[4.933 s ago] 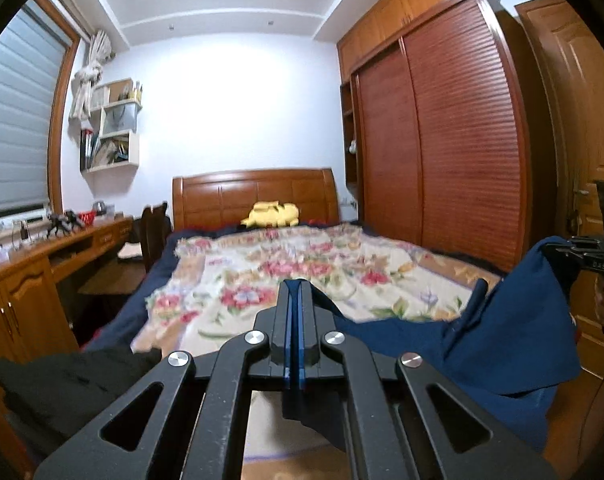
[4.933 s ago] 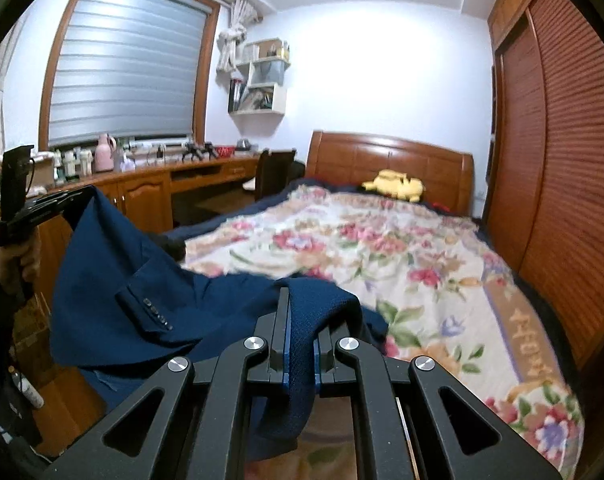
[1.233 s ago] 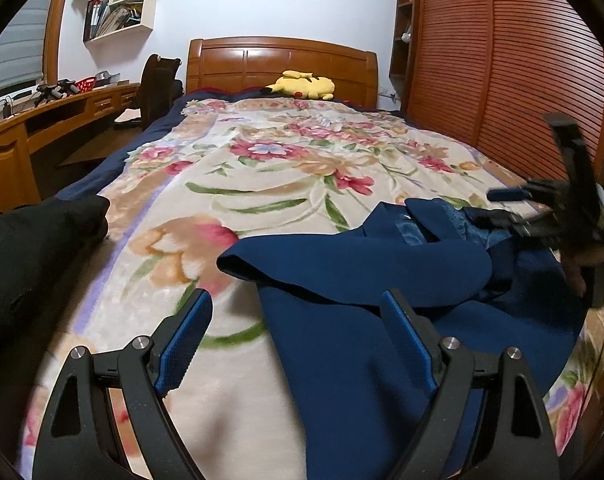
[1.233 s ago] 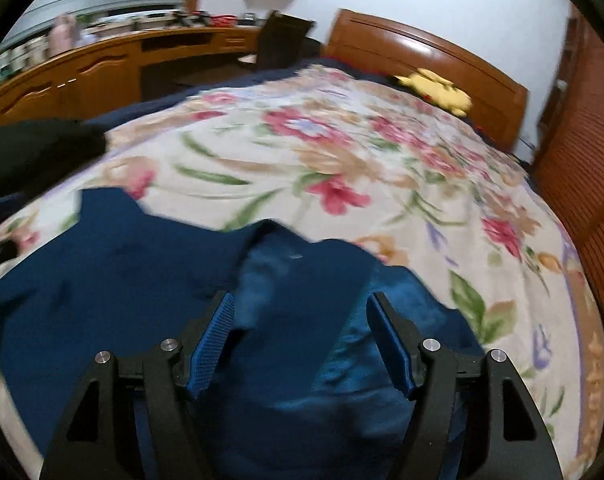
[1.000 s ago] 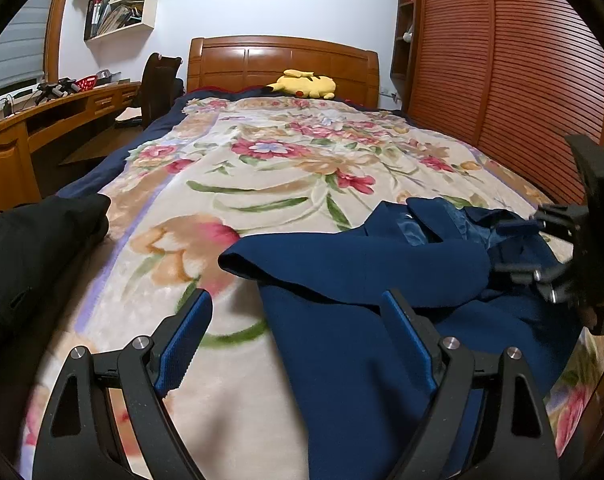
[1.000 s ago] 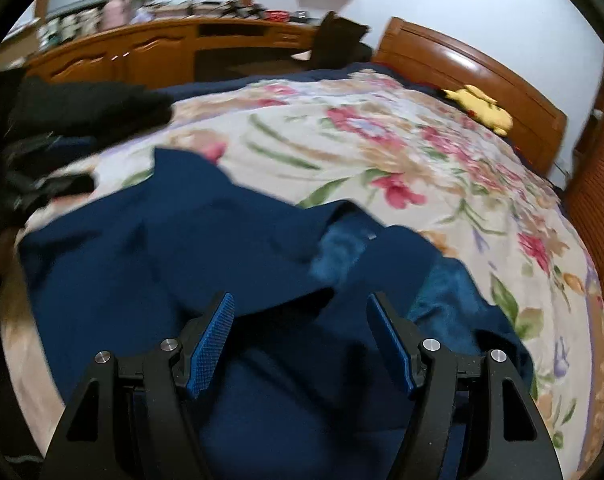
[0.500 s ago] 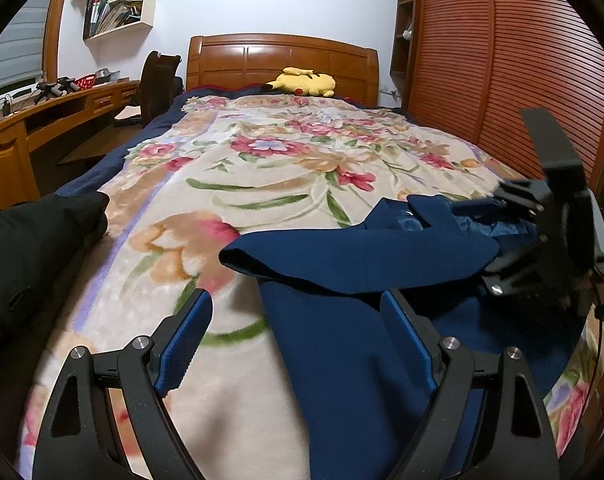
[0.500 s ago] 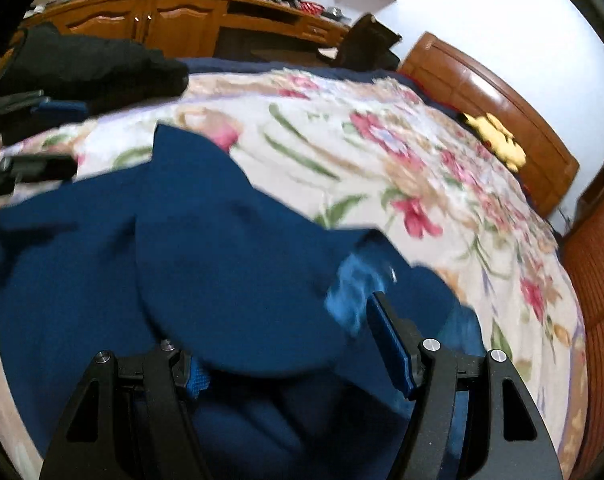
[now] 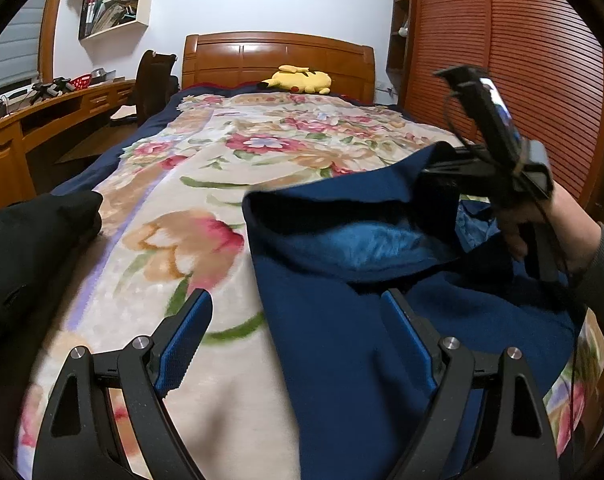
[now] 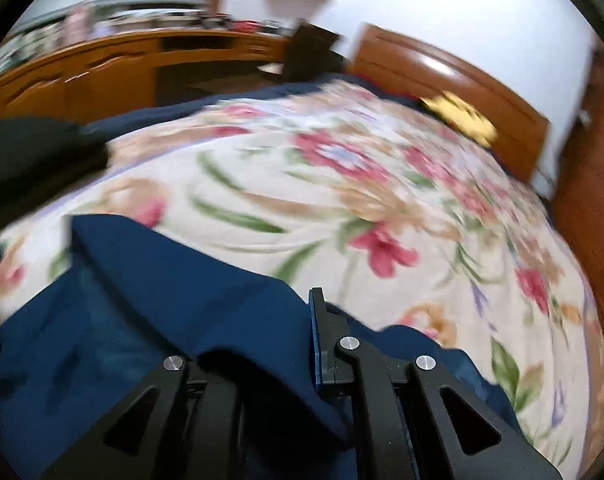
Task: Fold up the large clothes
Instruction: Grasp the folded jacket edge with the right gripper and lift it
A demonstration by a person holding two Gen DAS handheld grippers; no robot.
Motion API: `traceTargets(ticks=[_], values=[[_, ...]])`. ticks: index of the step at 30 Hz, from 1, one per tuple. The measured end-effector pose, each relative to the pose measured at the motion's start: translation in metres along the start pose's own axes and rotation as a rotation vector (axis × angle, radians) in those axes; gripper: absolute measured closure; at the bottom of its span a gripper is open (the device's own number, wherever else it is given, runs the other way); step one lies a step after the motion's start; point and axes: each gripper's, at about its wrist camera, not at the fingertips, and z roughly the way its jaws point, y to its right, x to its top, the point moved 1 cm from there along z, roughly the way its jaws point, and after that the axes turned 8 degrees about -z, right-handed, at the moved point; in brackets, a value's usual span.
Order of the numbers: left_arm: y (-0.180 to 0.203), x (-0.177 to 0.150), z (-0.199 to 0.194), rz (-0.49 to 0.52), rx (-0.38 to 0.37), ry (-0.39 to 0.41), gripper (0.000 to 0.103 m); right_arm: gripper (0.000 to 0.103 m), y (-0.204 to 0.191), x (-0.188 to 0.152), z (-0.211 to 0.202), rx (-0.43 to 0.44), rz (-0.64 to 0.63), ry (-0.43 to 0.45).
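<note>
Jacket (image 9: 342, 320), navy blue, spread over the lower right of the left wrist frame on the floral blanket (image 9: 205, 184) of the bed, one fold lifted toward right of centre with shiny blue lining (image 9: 366, 240) showing beneath. Left gripper (image 9: 297, 328) low in the same frame, jaws spread wide and empty, left pad (image 9: 181, 340) over bare blanket, right pad (image 9: 406, 332) over the jacket cloth; contact with the cloth cannot be told. Right gripper (image 9: 434, 176) at right of the frame, carried by a hand (image 9: 542, 224) in a grey sleeve (image 9: 602, 272), holding up the raised fold. In the right wrist frame, right gripper (image 10: 302, 320) bottom centre with jaws just closing, now nearly together and clamped on a thick fold of jacket (image 10: 161, 288), cloth draped over the left finger and hiding it. Frame blurred there. Black garment (image 9: 25, 248) at the left edge of the left wrist frame, on the bed's near corner. Yellow plush toy (image 9: 297, 78) at upper centre against the wooden headboard (image 9: 277, 56). Slatted wardrobe (image 9: 522, 52) at upper right, wooden bench (image 9: 29, 120) along the left with a chair (image 9: 153, 76) beside it.
</note>
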Motion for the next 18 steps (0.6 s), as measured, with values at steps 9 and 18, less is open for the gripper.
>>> traceTargets(ticks=[9,18], values=[[0.006,0.001,-0.001,0.010,-0.006,0.002,0.017,0.033,0.019,0.003,0.000,0.028,0.125,-0.077],[0.013,0.000,-0.001,0.028,-0.008,0.000,0.017,0.032,0.087,0.001,0.003,0.077,0.482,-0.038]])
